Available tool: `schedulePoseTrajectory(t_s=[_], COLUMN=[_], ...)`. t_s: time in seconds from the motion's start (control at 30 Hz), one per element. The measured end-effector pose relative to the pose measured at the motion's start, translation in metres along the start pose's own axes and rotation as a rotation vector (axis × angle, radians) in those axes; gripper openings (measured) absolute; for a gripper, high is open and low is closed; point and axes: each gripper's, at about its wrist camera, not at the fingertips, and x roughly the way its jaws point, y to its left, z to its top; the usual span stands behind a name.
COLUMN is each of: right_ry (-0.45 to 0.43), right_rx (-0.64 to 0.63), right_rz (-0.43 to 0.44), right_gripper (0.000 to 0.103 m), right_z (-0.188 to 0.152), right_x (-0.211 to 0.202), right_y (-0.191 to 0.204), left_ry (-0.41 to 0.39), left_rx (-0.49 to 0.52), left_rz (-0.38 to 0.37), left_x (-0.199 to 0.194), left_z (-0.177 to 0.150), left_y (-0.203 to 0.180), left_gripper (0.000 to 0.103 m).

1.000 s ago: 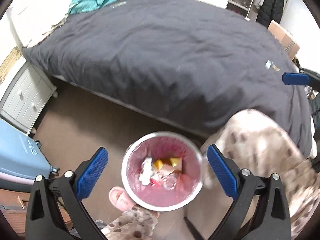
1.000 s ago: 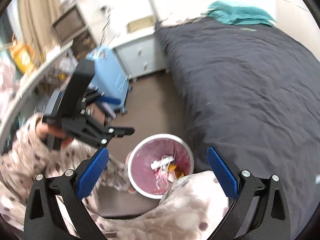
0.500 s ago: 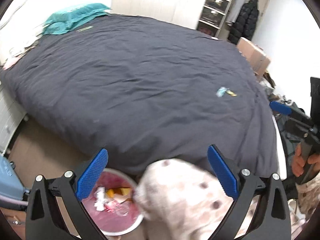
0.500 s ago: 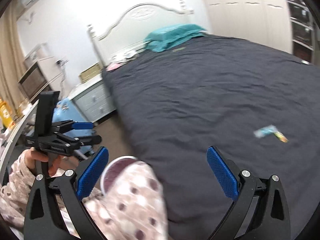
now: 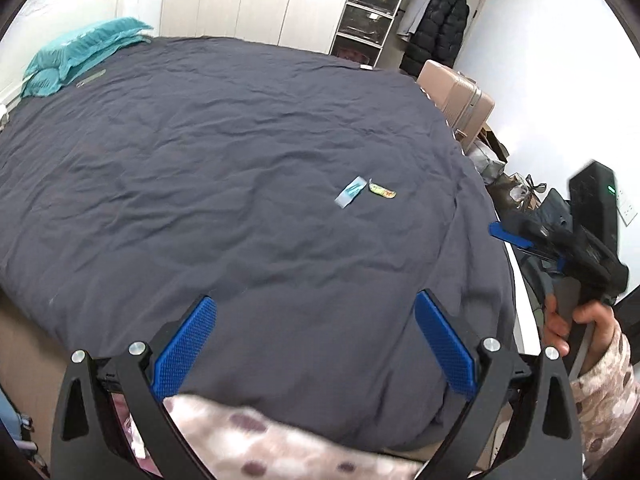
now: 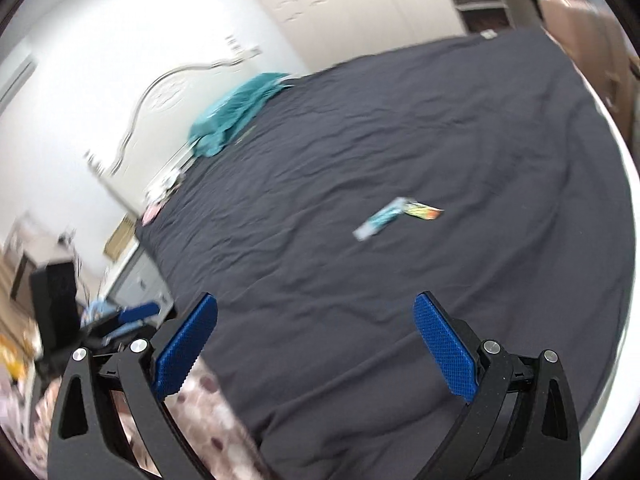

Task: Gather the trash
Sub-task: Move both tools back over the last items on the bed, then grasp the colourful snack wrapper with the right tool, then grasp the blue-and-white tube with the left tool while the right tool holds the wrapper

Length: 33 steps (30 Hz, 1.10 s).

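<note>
Two small wrappers lie side by side on the dark grey bed cover (image 5: 220,152): a pale blue wrapper (image 5: 351,191) and a yellow-green wrapper (image 5: 383,191). They also show in the right wrist view as the blue wrapper (image 6: 380,222) and the yellow wrapper (image 6: 424,212). My left gripper (image 5: 314,344) is open and empty, over the near edge of the bed. My right gripper (image 6: 314,344) is open and empty, also short of the wrappers. The pink-lined trash bin (image 5: 128,432) is only a sliver behind my left gripper's left finger.
A teal pillow (image 5: 80,56) lies at the head of the bed. A beige suitcase (image 5: 456,96) and bags stand past the far right side. White wardrobes (image 5: 260,0) line the back wall. A white nightstand (image 6: 136,280) stands by the bed.
Both grippers swung up from the trash bin toward the bed. The bin has dropped almost out of view and the two wrappers are now nearer the middle of both views.
</note>
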Motion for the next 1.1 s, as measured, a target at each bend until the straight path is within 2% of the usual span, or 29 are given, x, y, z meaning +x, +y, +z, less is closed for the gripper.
schedulePoseTrajectory(t_s=[0.03,0.17,0.27,0.3,0.47,0.6,0.77,0.83,1.0,1.03,1.07,1.1], right_ry=[0.0,0.02,0.037,0.04,0.027,0.002,0.0,0.009,0.036,0.035,0.035,0.029], right_rx=[0.021,0.024,0.065,0.086,0.156,0.212,0.229,0.229,0.25,0.257,0.273,0.29], right_rz=[-0.009,-0.052,-0.044,-0.039,-0.068,-0.072,-0.066,-0.063,-0.056,-0.056,-0.05,-0.032], right_gripper=[0.095,0.083,0.069,0.061,0.047,0.046,0.046,0.043,0.014,0.011,0.003,0.001], right_z=[0.008,0.027,0.036,0.038,0.04,0.04,0.047,0.05,0.052,0.051,0.05,0.049], right_x=[0.01,0.048,0.077,0.084,0.114,0.123,0.138,0.145,0.155,0.155,0.155,0.153], right_y=[-0.012,-0.037,-0.059,-0.065,-0.088,-0.1,-0.11,-0.113,-0.117,-0.119,-0.123,-0.126], left_ry=[0.001,0.04,0.085,0.097,0.132,0.132,0.132,0.136,0.136,0.134,0.132,0.13], left_rx=[0.004,0.01,0.001,-0.003,-0.081,-0.096,-0.044,-0.028,0.013,0.018,0.024,0.027], left_rz=[0.005,0.0,-0.022,-0.022,-0.031,-0.042,-0.024,-0.016,0.001,0.002,0.005,0.008], left_x=[0.004,0.023,0.035,0.04,0.062,0.072,0.08,0.082,0.084,0.085,0.085,0.085], left_z=[0.001,0.006,0.006,0.005,0.008,0.012,0.014,0.014,0.013,0.013,0.013,0.013], left_y=[-0.004,-0.014,-0.013,-0.012,-0.001,0.0,-0.007,-0.008,-0.012,-0.012,-0.012,-0.013], left_gripper=[0.098,0.098,0.098,0.098,0.098,0.098,0.098,0.098,0.098,0.098,0.098,0.098])
